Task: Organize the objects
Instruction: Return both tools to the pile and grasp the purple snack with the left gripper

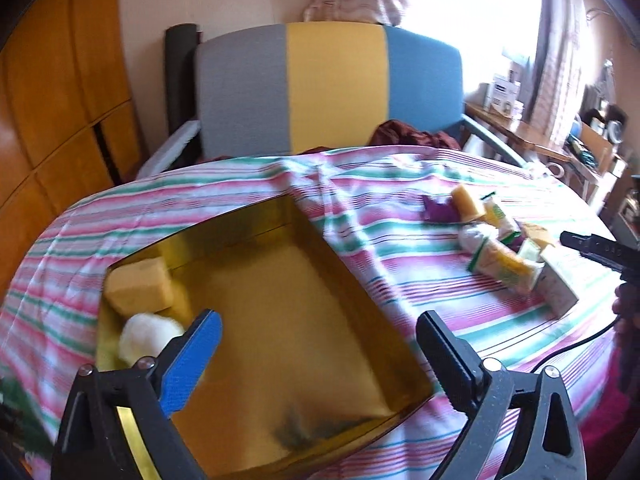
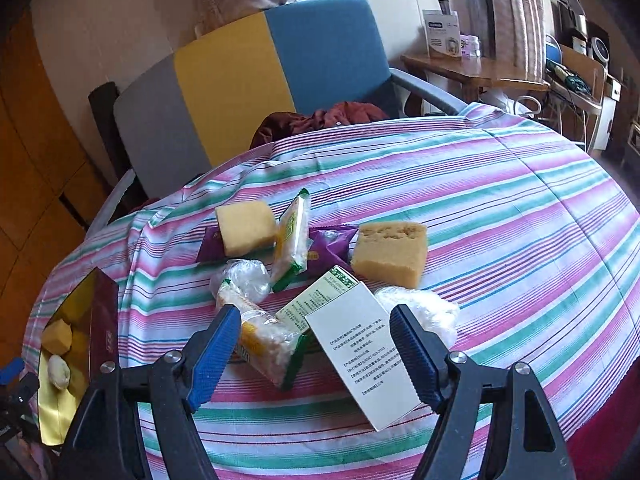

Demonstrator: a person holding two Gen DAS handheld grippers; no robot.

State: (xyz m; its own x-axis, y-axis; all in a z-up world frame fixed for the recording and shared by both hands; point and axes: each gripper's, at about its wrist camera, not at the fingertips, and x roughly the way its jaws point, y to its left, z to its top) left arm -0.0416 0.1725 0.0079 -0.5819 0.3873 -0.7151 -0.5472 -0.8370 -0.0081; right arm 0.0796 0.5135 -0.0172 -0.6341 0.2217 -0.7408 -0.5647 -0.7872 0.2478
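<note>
An open gold-lined box (image 1: 344, 264) lies on the striped cloth, holding a yellow sponge (image 1: 140, 288) and a white ball (image 1: 148, 336) in its far left corner. My left gripper (image 1: 318, 320) hangs open above the box with nothing between its pads. In the right wrist view my right gripper (image 2: 315, 312) stands open over a pile: a white carton (image 2: 360, 356), a green-edged snack packet (image 2: 268, 344), a second packet (image 2: 292, 244), a yellow sponge (image 2: 246, 232), a tan sponge (image 2: 390, 256) and purple wrappers (image 2: 332, 248). The carton lies below the fingers, not gripped.
A chair with a grey, yellow and blue back (image 1: 332, 88) stands behind the table, with a dark red cloth (image 2: 320, 116) on its seat. A wooden side table (image 2: 472, 72) with boxes is at the far right. Striped cloth (image 2: 500, 208) stretches right of the pile.
</note>
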